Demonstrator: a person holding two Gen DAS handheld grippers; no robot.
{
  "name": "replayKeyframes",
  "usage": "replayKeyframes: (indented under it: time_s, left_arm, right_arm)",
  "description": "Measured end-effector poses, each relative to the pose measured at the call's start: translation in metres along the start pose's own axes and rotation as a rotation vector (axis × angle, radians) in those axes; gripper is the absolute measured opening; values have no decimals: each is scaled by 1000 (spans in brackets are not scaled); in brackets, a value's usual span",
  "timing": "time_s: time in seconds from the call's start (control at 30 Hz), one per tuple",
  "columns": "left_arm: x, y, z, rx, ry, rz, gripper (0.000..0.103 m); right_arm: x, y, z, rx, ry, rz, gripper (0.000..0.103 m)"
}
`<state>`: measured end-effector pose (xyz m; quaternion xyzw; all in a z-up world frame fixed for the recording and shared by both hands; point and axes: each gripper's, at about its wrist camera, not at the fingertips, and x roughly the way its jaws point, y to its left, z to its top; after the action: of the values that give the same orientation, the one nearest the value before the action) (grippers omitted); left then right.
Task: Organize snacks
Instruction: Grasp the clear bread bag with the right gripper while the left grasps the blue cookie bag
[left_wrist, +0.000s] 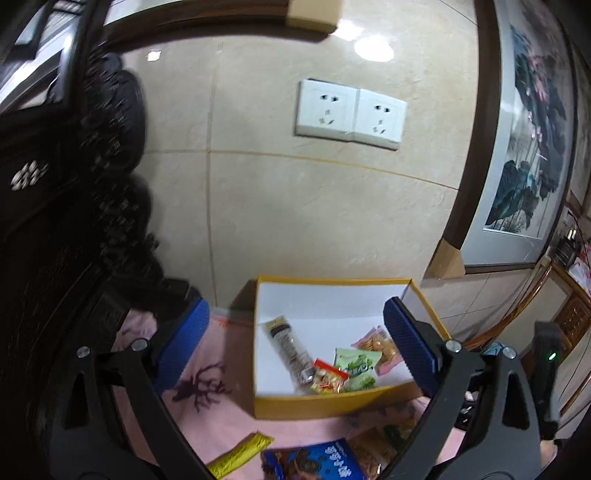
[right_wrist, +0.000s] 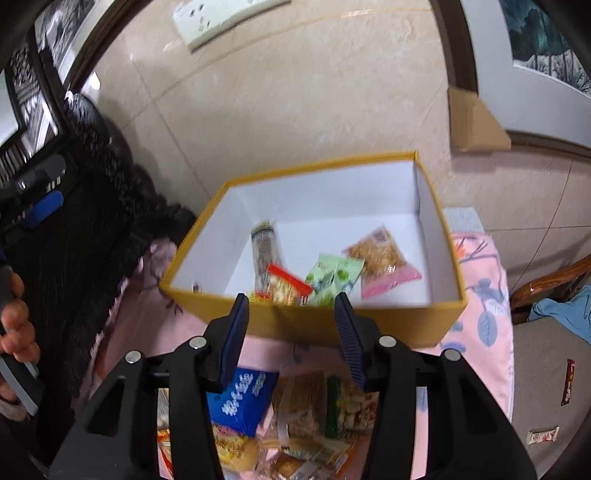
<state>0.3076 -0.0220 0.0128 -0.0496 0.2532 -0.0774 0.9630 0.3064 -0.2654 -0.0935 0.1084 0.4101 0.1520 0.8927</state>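
Wall sockets (left_wrist: 351, 114), framed painting (left_wrist: 532, 147).

This is a lived-in room of a home. The wall (left_wrist: 295, 206) is faced with glossy beige tiles and carries a pair of white wall sockets (left_wrist: 351, 114). A framed ink painting of lotus (left_wrist: 532, 140) hangs to the right in a dark wooden frame, cardboard protectors still on its corners. Dark carved wooden furniture (left_wrist: 40, 206) stands to the left, and a polished wooden chair (right_wrist: 546, 288) to the right. A pink floral cloth (right_wrist: 480, 295) covers the surface where the snacks lie.
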Motion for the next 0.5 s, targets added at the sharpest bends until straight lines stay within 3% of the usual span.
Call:
replayKeyframes:
  time_s: [0.23, 0.5]
  left_arm:
    - [-14, 23, -31, -36, 64, 33, 97]
    - [-9, 42, -72, -44, 179, 63, 97]
  right_arm:
    - [54, 2, -57, 0, 204, -15, 49]
    - [88, 4, -87, -30, 317, -44, 49]
